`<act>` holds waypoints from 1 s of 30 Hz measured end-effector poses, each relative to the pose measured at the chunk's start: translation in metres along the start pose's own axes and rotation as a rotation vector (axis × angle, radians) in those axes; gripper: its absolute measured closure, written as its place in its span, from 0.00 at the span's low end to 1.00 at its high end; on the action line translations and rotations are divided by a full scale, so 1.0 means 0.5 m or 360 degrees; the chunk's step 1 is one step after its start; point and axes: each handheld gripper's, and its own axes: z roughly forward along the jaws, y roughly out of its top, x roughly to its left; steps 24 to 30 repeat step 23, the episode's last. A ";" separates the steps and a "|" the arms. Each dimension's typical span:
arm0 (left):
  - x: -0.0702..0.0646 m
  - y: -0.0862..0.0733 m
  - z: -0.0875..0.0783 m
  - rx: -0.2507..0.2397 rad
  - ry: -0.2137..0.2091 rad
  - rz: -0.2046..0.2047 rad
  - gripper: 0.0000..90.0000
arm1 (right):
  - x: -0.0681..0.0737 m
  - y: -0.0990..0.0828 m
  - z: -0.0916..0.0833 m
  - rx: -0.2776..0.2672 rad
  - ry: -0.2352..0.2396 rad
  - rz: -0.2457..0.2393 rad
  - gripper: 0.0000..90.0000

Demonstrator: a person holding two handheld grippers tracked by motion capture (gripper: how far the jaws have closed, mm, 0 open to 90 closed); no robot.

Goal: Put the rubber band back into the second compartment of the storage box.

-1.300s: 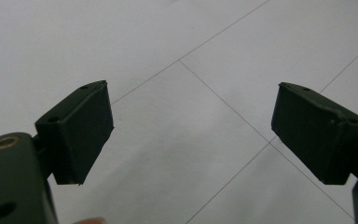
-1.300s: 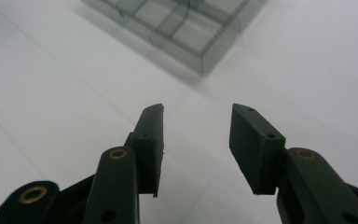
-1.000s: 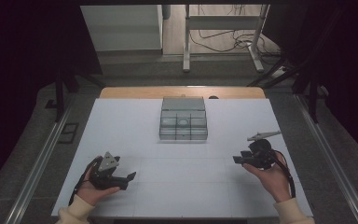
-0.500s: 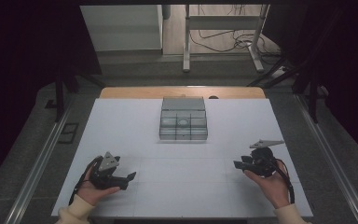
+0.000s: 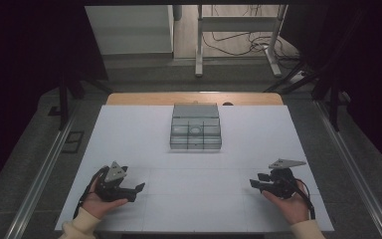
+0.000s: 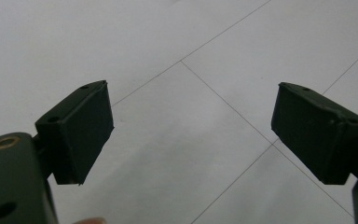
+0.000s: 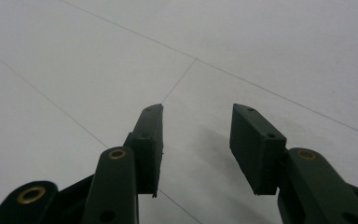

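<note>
A grey compartment box [image 5: 196,127] stands at the middle back of the white table [image 5: 258,139]. My left gripper [image 5: 138,189] rests in a hand near the front left, jaws pointing right. In the left gripper view, the left gripper [image 6: 191,88] is wide open over bare white surface. My right gripper [image 5: 254,182] sits in a hand near the front right, jaws pointing left. In the right gripper view, the right gripper [image 7: 196,109] is partly open; its jaws have just been opening slightly, with nothing between them. Both grippers are well apart from the box.
A wooden strip [image 5: 194,98] runs along the table's far edge. Metal rails [image 5: 45,169] flank the table on both sides. Behind it are a stand's legs and cables [image 5: 238,45] on the floor. Thin seam lines cross the white surface.
The right hand has sunk and drawn back toward the table's front edge with its gripper. The left hand and the box have stayed put.
</note>
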 end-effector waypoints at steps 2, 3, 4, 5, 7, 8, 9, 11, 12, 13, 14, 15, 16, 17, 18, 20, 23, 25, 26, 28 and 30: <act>0.000 0.000 0.000 -0.0001 0.0003 0.0000 0.15 | 0.001 0.000 -0.001 -0.0005 -0.0008 -0.0008 0.60; 0.000 0.000 0.000 0.0000 0.0003 0.0001 0.15 | 0.001 -0.001 -0.001 -0.0014 -0.0008 -0.0013 0.60; 0.000 0.000 0.000 0.0001 0.0004 0.0001 0.15 | 0.001 0.000 -0.001 -0.0018 -0.0012 -0.0018 0.60; -0.001 0.000 0.001 0.0002 0.0005 0.0002 0.15 | 0.000 0.000 -0.002 -0.0025 -0.0018 -0.0025 0.60; -0.001 0.000 0.001 0.0004 0.0006 0.0003 0.15 | -0.001 0.001 -0.003 -0.0028 -0.0026 -0.0032 0.60; -0.001 0.000 0.002 0.0006 0.0005 0.0005 0.15 | -0.001 0.000 -0.002 -0.0032 -0.0024 -0.0038 0.60; -0.001 0.000 0.002 0.0006 0.0005 0.0004 0.15 | 0.000 0.000 -0.001 -0.0029 -0.0034 -0.0043 0.60; -0.001 0.000 0.002 0.0006 0.0005 0.0003 0.15 | 0.001 0.000 0.002 -0.0019 -0.0038 -0.0060 0.60; -0.001 0.000 0.002 0.0006 0.0005 0.0003 0.15 | 0.002 0.001 0.003 -0.0013 -0.0040 -0.0070 0.60; -0.001 0.000 0.002 0.0006 0.0006 0.0003 0.15 | 0.003 0.001 0.004 -0.0011 -0.0042 -0.0075 0.60; -0.001 0.000 0.002 0.0006 0.0006 0.0003 0.15 | 0.003 0.001 0.004 -0.0011 -0.0042 -0.0075 0.60; -0.001 0.000 0.002 0.0008 0.0005 0.0005 0.15 | 0.004 0.001 0.005 -0.0011 -0.0042 -0.0080 0.60; -0.001 0.000 0.002 0.0008 0.0005 0.0005 0.15 | 0.004 0.001 0.004 -0.0012 -0.0041 -0.0084 0.60; -0.001 0.000 0.002 0.0008 0.0005 0.0004 0.15 | 0.004 0.001 0.004 -0.0014 -0.0046 -0.0088 0.60; -0.001 0.000 0.003 0.0008 0.0005 0.0004 0.15 | 0.003 0.001 0.004 -0.0014 -0.0049 -0.0086 0.60; -0.001 0.000 0.003 0.0009 0.0004 0.0004 0.15 | 0.004 0.001 0.004 -0.0014 -0.0049 -0.0090 0.60; -0.001 0.000 0.003 0.0010 0.0005 0.0004 0.15 | 0.004 0.001 0.003 -0.0012 -0.0048 -0.0087 0.60; -0.001 0.000 0.003 0.0010 0.0005 0.0004 0.15 | 0.004 0.001 0.003 -0.0012 -0.0048 -0.0087 0.60; -0.001 0.000 0.003 0.0010 0.0005 0.0004 0.15 | 0.004 0.001 0.003 -0.0012 -0.0048 -0.0087 0.60; -0.001 0.000 0.003 0.0010 0.0005 0.0004 0.15 | 0.004 0.001 0.003 -0.0012 -0.0048 -0.0087 0.60; -0.001 0.000 0.003 0.0010 0.0005 0.0004 0.15 | 0.004 0.001 0.003 -0.0012 -0.0048 -0.0087 0.60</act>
